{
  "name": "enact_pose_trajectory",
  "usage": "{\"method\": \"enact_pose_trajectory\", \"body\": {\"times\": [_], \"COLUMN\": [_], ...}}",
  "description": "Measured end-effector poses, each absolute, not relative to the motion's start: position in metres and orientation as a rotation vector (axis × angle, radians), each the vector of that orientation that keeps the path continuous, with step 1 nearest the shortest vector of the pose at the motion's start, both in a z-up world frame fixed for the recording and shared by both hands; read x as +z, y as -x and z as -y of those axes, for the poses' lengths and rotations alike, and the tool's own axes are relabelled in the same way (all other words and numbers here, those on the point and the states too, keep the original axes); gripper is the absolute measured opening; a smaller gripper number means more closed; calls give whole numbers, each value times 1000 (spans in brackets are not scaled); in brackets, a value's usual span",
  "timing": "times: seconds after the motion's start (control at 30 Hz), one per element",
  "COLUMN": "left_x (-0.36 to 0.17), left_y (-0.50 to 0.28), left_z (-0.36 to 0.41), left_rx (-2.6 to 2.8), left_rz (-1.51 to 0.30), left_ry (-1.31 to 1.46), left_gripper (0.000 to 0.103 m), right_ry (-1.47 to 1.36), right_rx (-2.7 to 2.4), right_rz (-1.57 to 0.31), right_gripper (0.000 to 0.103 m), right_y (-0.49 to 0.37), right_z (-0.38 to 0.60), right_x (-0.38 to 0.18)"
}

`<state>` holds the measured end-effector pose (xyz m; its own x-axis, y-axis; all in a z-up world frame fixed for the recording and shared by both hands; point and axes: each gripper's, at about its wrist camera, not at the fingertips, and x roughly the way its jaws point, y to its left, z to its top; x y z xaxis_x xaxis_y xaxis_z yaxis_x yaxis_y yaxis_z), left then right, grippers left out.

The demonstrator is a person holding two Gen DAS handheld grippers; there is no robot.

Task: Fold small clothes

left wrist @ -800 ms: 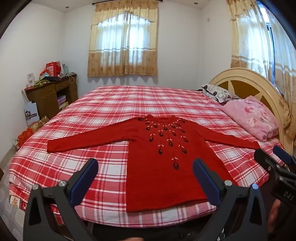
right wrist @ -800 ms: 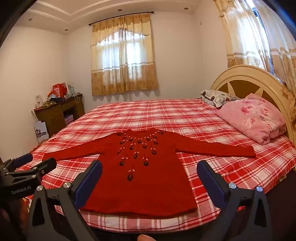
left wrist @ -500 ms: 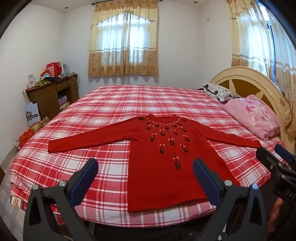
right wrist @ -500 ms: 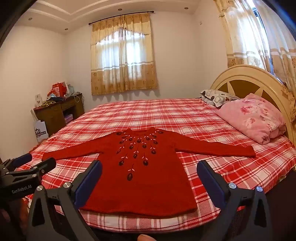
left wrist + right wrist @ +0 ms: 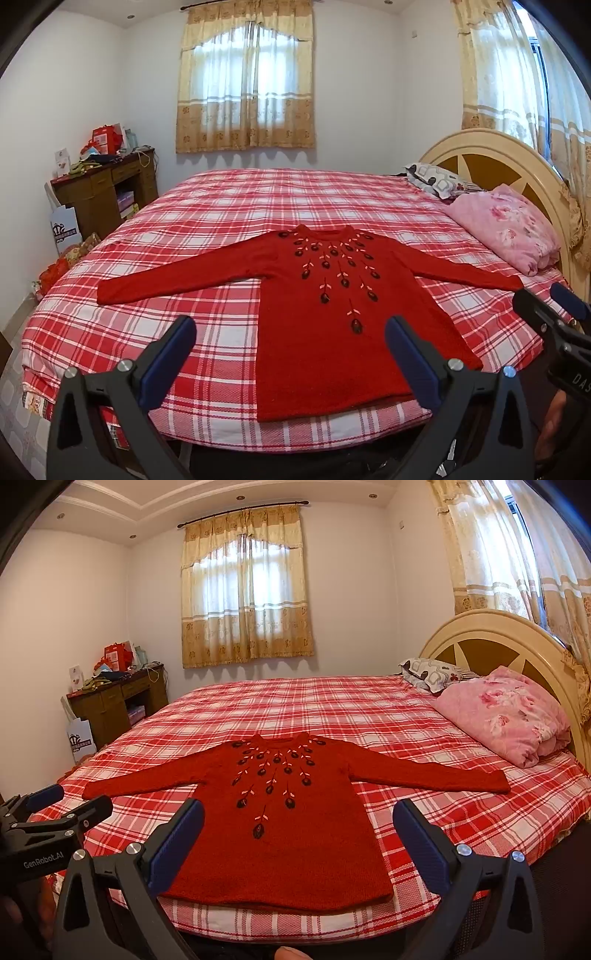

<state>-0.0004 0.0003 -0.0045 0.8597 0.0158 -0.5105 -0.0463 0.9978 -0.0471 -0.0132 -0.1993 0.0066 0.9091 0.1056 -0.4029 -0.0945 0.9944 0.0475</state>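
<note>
**Red sweater flat on the bed, both claws spread and empty**

The bed, under a red-and-white plaid cover, filled most of both views and served as the reference for all else. At its head, on the right, stood a cream, arched headboard. Behind the bed's far side hung tan curtains over a lit window. Off the bed's far left corner stood a dark wooden desk, cluttered on top.

On the bed, along its near edge, lay the red sweater: spread flat, front up, both sleeves stretched out sideways, hem nearly at the mattress edge, neck towards the far side. Dark embroidered flowers fanned down from its collar.

Against the headboard end of the bed lay a folded pink floral quilt, with a grey patterned pillow just beyond it.

The left gripper hung off the bed's near edge, jaws spread wide with nothing between them, clear of the sweater. The right gripper hung alongside it, likewise spread wide and empty, apart from the cloth. Each showed at the margin of the other's view.
</note>
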Motion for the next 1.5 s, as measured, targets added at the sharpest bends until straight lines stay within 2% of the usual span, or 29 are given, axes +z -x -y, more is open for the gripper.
{"method": "enact_pose_trajectory", "body": {"times": [1.5], "left_x": [-6], "left_y": [-1], "left_z": [-3], "left_rx": [36], "left_rz": [-547], "left_ry": [56], "left_gripper": [103], "right_ry": [-23], "right_rx": [103], "right_rz": [-431], "right_gripper": [102], "right_y": [11], "right_z": [197], "right_x": [4]}}
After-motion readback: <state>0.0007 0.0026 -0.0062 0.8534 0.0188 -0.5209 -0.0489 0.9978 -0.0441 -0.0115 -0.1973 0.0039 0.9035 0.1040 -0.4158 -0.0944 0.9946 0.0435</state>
